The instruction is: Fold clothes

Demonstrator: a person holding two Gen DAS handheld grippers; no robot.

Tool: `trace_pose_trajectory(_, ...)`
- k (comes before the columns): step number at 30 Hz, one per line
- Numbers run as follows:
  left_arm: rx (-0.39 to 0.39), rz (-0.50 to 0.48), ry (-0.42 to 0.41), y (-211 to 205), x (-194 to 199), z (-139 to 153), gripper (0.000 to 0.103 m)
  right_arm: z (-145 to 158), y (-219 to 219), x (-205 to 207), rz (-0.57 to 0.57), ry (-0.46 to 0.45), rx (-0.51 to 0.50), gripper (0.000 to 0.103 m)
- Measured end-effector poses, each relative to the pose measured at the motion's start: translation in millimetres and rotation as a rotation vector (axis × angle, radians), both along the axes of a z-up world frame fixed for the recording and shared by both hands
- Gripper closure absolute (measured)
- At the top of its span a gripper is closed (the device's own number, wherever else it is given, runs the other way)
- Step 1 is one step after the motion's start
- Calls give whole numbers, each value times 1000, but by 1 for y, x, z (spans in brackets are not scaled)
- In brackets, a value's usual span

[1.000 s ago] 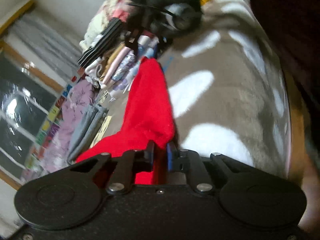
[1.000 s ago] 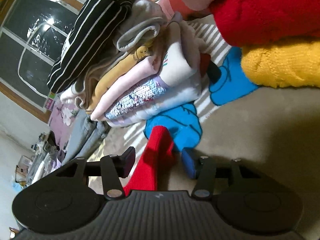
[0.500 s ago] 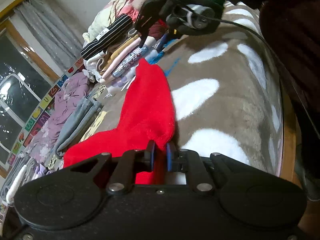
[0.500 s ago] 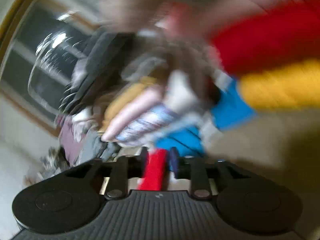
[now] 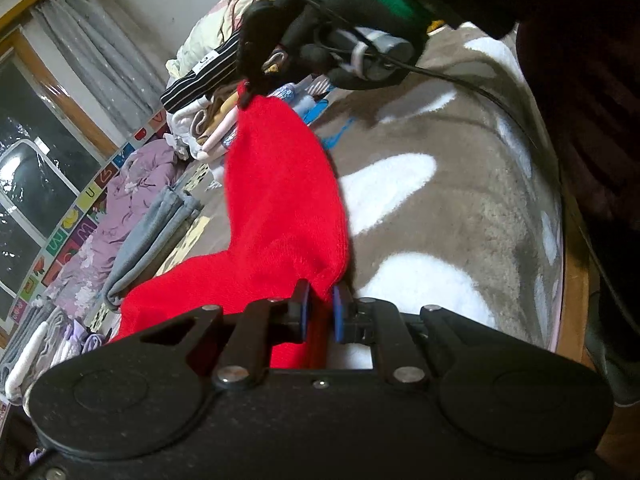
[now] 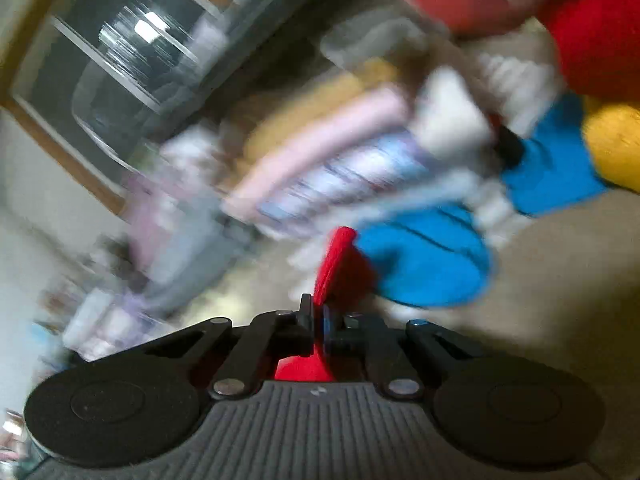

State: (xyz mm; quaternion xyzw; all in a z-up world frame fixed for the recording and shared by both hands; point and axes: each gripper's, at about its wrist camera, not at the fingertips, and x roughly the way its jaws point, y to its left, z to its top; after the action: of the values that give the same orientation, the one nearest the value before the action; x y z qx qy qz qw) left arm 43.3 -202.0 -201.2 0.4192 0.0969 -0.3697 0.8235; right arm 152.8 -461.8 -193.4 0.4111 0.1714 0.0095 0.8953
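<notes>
You've got both grippers clenched on the red knit garment point(image 5: 280, 200), left gripper point(image 5: 319, 311) at the near corner, right gripper point(image 6: 319, 322) at the far one, so it's stretched ready to fold.

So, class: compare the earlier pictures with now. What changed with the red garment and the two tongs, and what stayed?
The right tongs shut on the far end of the red garment, which lay between their open fingers a second ago, and lifted it off the blanket. The left tongs stayed clamped on the near end.
</notes>
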Motion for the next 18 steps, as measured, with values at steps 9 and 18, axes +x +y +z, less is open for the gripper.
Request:
trace_pose_trajectory(9,14,-5,3,0,1,0,93,-28,-20,-7,-92,200,-3,83)
trace_pose_trajectory(18,-23,-7,-12,5,-3,5,93,0,-3,-15,-129,207,-201,57)
